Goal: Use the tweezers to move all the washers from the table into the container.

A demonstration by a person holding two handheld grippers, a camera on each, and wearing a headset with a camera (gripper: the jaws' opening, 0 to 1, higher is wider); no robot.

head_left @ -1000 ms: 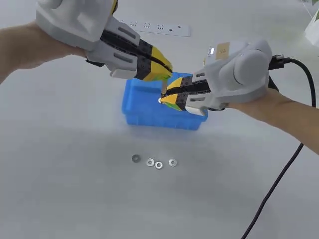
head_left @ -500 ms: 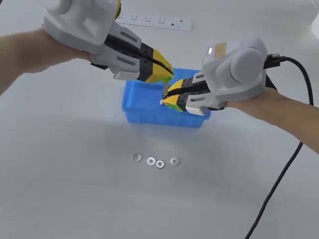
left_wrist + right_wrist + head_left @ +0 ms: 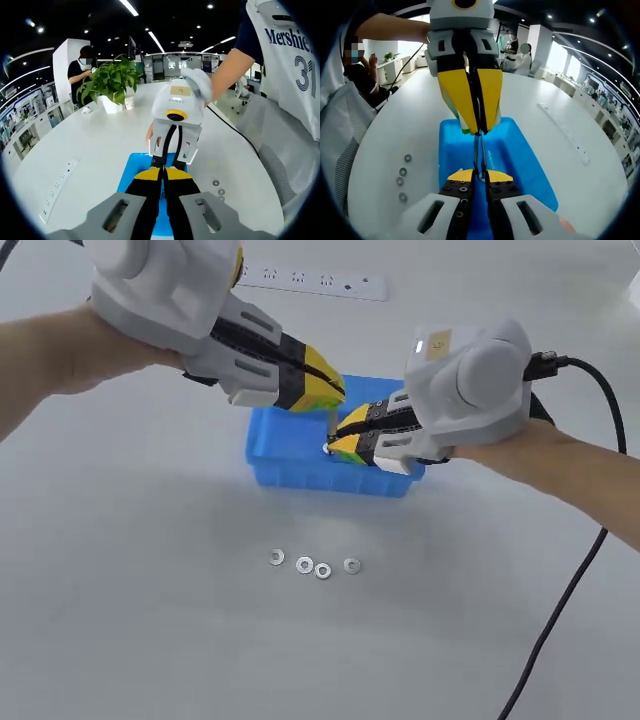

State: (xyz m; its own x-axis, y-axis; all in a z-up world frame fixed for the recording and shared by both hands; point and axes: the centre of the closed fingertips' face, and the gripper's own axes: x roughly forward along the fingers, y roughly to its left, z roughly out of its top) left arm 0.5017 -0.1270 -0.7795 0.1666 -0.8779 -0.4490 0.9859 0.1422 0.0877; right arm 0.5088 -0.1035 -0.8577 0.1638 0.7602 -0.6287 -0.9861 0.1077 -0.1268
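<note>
Head view: both tools met over the blue container (image 3: 290, 468) on the table (image 3: 150, 630). Left tool (image 3: 336, 392) had its jaws together, clamped on the tweezers (image 3: 479, 150). Right tool (image 3: 335, 446) was pinched on the same tweezers lower down, inside the container. Four washers (image 3: 304, 565) lay in a row on the table, near the container's front wall but not touching it.

head view: we look down, close above the container (image 3: 290, 465).
gripper views: nose to nose, left gripper (image 3: 478, 131) facing right gripper (image 3: 163, 165), container shared below.
</note>
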